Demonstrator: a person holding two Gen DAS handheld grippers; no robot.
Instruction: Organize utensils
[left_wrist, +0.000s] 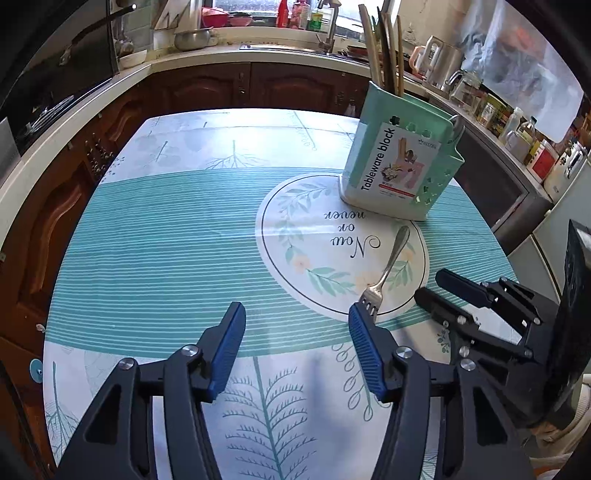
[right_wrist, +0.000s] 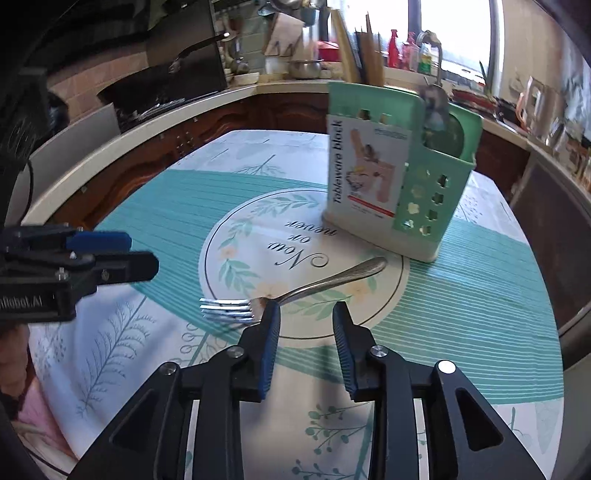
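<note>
A steel fork (left_wrist: 388, 269) lies flat on the printed tablecloth, tines toward me; it also shows in the right wrist view (right_wrist: 314, 286). A mint-green tableware holder (left_wrist: 399, 162) stands upright beyond it, with wooden chopsticks (left_wrist: 384, 48) and a spoon (right_wrist: 436, 107) in it; the holder also shows in the right wrist view (right_wrist: 395, 173). My left gripper (left_wrist: 297, 317) is open and empty, its right fingertip just in front of the tines. My right gripper (right_wrist: 304, 314) is open, just short of the fork's neck, and shows at the right in the left wrist view (left_wrist: 430, 286).
The round table (left_wrist: 155, 240) carries a teal striped cloth. Dark wooden cabinets (left_wrist: 207, 85) and a counter with a sink, bottles and jars ring the far side. My left gripper shows at the left edge of the right wrist view (right_wrist: 125, 254).
</note>
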